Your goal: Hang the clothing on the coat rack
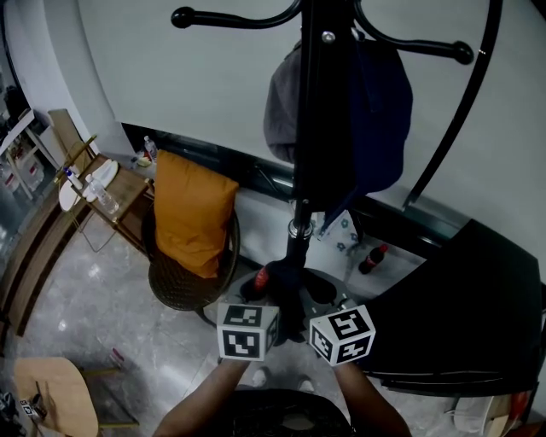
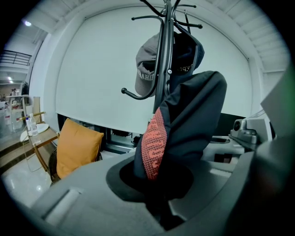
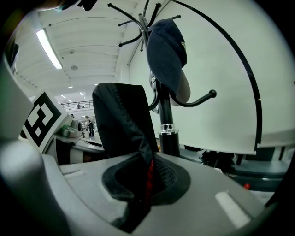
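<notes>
Pinching one dark garment (image 2: 193, 120): left claw (image 2: 159, 184), right claw (image 3: 143, 193)

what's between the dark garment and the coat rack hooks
Nothing visible. The left gripper and right gripper tongs are shut on the dark garment, close to the coat rack pole. A grey cap and a navy cap hang on it already, but one upper hook is bare.

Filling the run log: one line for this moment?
left gripper: shut on garment | right gripper: shut on garment | coat rack: caps hanging
</notes>
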Motion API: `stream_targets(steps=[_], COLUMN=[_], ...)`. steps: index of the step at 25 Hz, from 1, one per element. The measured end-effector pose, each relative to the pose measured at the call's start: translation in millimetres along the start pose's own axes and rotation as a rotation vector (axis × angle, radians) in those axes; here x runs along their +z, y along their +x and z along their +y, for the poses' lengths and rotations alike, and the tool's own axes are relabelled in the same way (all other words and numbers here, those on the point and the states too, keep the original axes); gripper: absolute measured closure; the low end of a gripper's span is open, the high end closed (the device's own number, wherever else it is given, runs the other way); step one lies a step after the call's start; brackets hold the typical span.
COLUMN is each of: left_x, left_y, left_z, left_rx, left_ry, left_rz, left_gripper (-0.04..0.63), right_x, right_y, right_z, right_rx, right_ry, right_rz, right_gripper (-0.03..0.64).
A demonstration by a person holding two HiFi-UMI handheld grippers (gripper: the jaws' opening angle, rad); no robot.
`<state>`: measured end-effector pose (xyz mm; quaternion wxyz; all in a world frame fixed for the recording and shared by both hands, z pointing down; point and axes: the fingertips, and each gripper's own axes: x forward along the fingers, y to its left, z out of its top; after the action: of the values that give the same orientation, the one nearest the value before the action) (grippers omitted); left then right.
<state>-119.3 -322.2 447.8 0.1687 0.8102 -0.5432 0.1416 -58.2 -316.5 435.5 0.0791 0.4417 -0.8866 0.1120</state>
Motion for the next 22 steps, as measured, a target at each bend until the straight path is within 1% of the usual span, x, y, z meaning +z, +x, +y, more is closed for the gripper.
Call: stream_targets(steps=[6, 22], left_x=[-5.5, -18.0], left_y=[-3.8, -13.3], left_z=[-0.9, -8.6], left_rx=[0.008, 0.048], left_ry=[-0.004, -0.008], left_rz=[0.011, 0.025], left_gripper=[0.569, 0.569], right_x=[-3.1, -12.1], right_y=[-1.6, -13.7], right_z=[2.8, 10.7], right_rx=[0.0, 0.041], right_ry=[-0.012, -0.029], right_rz=[0.001, 0.019], right_gripper=[0.586, 0.584])
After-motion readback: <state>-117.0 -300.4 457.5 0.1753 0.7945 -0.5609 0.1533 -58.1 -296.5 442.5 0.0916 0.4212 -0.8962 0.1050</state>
